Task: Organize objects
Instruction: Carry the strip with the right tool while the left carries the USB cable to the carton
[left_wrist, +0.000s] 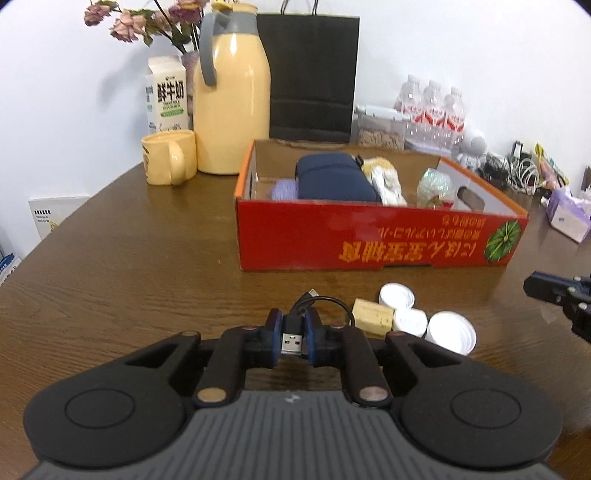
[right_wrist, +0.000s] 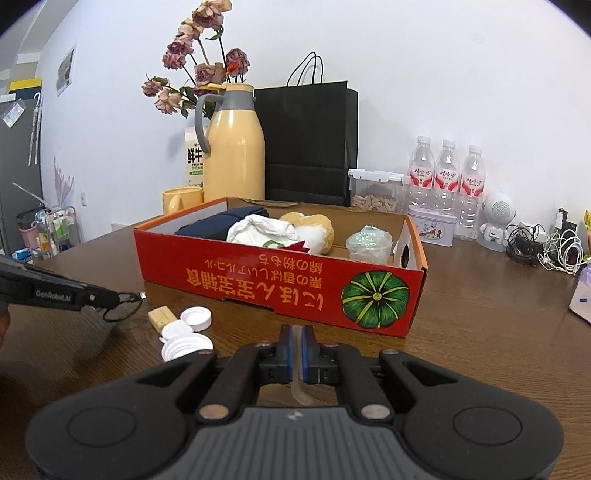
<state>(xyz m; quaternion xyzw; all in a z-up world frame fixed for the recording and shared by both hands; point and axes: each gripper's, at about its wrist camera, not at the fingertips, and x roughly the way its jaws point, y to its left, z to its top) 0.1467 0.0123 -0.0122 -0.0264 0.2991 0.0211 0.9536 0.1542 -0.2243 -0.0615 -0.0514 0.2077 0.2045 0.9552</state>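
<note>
Dark wood-grain table (left_wrist: 129, 251), smooth and faintly glossy, is seen carrying all items; its curved left edge is visible in the left wrist view. One red cardboard box (left_wrist: 369, 236), rectangular, open-topped, printed with upside-down yellow script and a green pumpkin, is set mid-table; inside are noted a navy soft pouch (left_wrist: 332, 177), a lilac yarn ball (left_wrist: 282, 190), a cream plush item (left_wrist: 384, 181) and a crinkled clear plastic cup (left_wrist: 436, 186).

One short black USB cable (left_wrist: 295, 325), looped, with a metal plug facing the camera, is clamped between the blue pads of the left gripper (left_wrist: 293, 339), just in front of the box and close above the table; the jaws are closed on its plug housing. Just right of it lie one pale cork (left_wrist: 371, 317), blocky and pitted, and three white ribbed plastic caps (left_wrist: 450, 332), clustered and touching.

The right gripper (right_wrist: 295, 349) is closed, pads together on a thin translucent strip that cannot be identified; it is held before the box's right half, above bare tabletop.

Behind the box are counted: one yellow glossy thermos jug (left_wrist: 231, 107) with grey handle, one yellow mug (left_wrist: 170, 157), one milk carton (left_wrist: 166, 96), one black paper bag (left_wrist: 312, 74), three water bottles (right_wrist: 447, 181), one clear lidded container (right_wrist: 375, 192), dried roses (right_wrist: 199, 66).

Open tabletop is left wide on the left and in front of the box.
</note>
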